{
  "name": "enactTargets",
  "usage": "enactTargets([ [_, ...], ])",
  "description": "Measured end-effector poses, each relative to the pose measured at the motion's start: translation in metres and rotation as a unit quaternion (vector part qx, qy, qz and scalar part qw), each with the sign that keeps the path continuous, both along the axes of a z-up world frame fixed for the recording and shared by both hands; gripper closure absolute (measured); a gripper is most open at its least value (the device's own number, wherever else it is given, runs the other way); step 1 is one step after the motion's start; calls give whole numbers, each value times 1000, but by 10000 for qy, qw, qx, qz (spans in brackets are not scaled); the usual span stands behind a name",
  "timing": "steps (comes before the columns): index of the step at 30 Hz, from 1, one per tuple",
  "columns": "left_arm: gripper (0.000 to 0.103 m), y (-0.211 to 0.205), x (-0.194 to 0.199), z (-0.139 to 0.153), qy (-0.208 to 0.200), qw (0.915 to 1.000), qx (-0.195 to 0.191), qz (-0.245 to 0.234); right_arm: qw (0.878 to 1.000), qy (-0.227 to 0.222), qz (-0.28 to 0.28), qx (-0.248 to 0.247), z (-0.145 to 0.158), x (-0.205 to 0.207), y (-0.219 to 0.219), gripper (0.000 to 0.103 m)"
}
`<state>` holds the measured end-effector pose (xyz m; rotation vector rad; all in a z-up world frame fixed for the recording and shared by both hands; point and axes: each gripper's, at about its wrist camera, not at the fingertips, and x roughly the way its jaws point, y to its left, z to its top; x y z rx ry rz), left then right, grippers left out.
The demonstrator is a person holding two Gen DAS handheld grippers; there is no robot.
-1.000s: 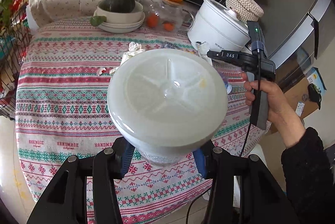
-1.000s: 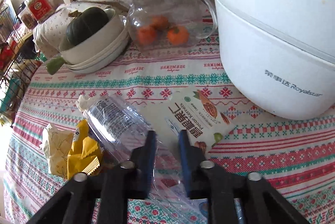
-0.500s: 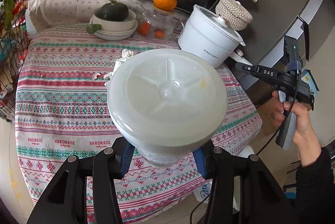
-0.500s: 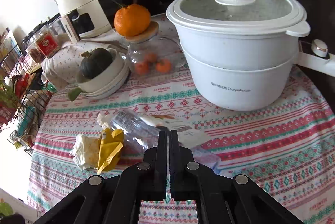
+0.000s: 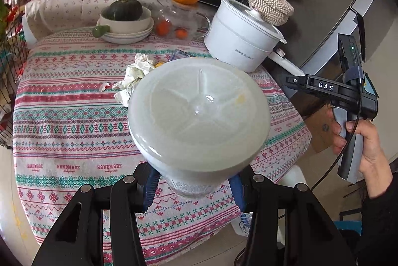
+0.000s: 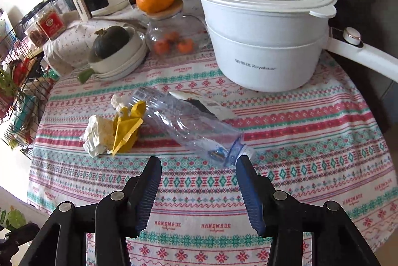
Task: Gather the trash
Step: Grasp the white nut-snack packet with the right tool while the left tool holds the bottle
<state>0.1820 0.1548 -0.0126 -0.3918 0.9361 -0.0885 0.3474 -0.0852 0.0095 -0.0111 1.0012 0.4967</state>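
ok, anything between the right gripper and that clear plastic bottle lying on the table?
Nothing visible. The right gripper is opening, nothing between its fingers, and only bare patterned tablecloth separates it from the clear plastic bottle. The yellow wrapper and crumpled white paper lie off to the bottle's left.

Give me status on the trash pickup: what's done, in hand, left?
Done: nothing visibly binned. In hand: left gripper holds a white container; right gripper is opening, empty. Left on the tablecloth: plastic bottle, yellow wrapper, crumpled paper.
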Motion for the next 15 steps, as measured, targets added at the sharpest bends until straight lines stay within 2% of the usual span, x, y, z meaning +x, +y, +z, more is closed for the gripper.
enactTargets([
  [5, 51, 9, 7, -2, 39, 9999, 84, 118, 10000, 24, 72, -42, -5, 7, 9, 45],
  [10, 51, 18, 14, -8, 123, 9997, -1, 207, 9998, 113, 53, -167, -19, 34, 30, 45],
  [15, 51, 24, 21, -12, 206, 9995, -86, 242, 9996, 243, -114, 51, -38, 67, 45, 45],
])
